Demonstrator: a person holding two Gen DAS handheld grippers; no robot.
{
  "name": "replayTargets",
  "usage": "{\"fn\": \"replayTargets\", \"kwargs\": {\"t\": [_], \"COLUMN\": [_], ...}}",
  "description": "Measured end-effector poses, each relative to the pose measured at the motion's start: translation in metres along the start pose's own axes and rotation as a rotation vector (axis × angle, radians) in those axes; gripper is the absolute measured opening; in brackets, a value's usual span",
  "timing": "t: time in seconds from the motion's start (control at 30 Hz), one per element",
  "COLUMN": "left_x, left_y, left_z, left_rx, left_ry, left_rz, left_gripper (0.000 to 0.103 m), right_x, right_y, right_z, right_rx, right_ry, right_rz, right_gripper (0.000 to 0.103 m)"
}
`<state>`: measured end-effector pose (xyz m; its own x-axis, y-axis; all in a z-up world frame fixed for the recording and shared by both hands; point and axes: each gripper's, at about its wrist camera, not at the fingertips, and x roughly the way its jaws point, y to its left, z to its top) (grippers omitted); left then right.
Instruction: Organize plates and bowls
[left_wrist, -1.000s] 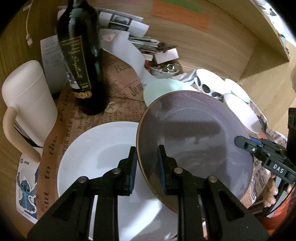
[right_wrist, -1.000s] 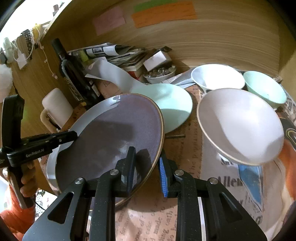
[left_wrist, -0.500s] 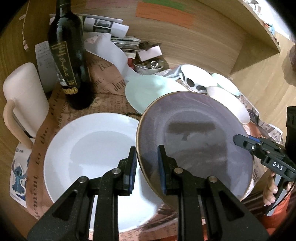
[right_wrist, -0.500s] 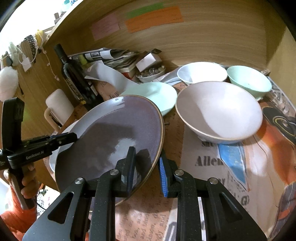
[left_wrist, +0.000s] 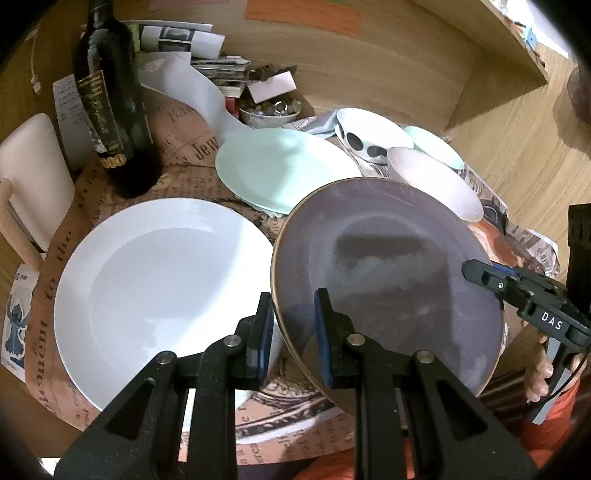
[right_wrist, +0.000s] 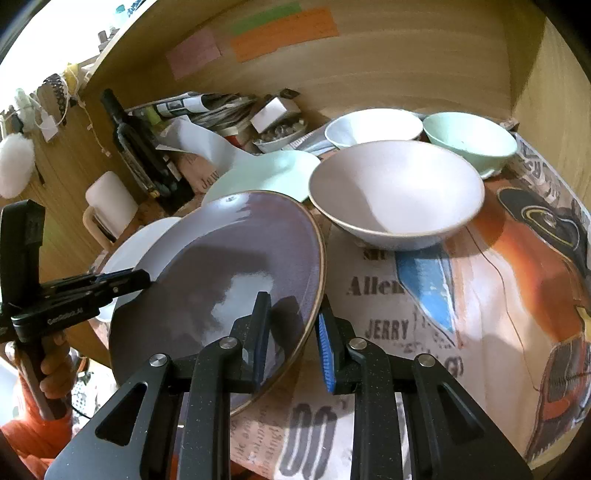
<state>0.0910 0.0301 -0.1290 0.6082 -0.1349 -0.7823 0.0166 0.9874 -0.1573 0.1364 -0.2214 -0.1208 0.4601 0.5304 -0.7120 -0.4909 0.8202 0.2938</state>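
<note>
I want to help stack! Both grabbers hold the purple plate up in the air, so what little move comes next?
Probably carry the purple plate sideways over the white plate and lower it. The left gripper and right gripper pinch opposite edges, the plate hangs tilted above the table, and the white plate lies flat with nothing on it, just beside.

Near rim of white plate (left_wrist: 155, 280) behind left tool (left_wrist: 293, 334); mug (left_wrist: 27, 184) cut off at frame edge.

Left gripper (left_wrist: 293, 325) clamps purple plate (left_wrist: 388, 273) — beside white plate (left_wrist: 159, 288).
</note>
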Motion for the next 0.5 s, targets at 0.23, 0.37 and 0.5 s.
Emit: {"fn": "replayTargets", "kwargs": {"t": [0.23,0.37,0.5], "left_x": [0.004,0.008,0.013], "left_y": [-0.01,-0.015,-0.02], "left_z": [-0.007,-0.011,-0.013], "left_rx": [-0.001,0.001,-0.001], "left_ry": [0.029,0.043,0.056], "left_rz": [0.003,0.014,0.021], "left_gripper": [0.021,0.021,0.021], "right_x": [0.0,0.003,0.007], "right_y": [-0.01,-0.016,-0.022], "right_z": [-0.007,-0.011,-0.015], "right_rx": [0.01,0.017,0.025], "right_ry": [0.02,0.038,0.056], "right_rz": [0.001,0.0,0.004], "right_gripper": [0.022,0.022,0.022]}}
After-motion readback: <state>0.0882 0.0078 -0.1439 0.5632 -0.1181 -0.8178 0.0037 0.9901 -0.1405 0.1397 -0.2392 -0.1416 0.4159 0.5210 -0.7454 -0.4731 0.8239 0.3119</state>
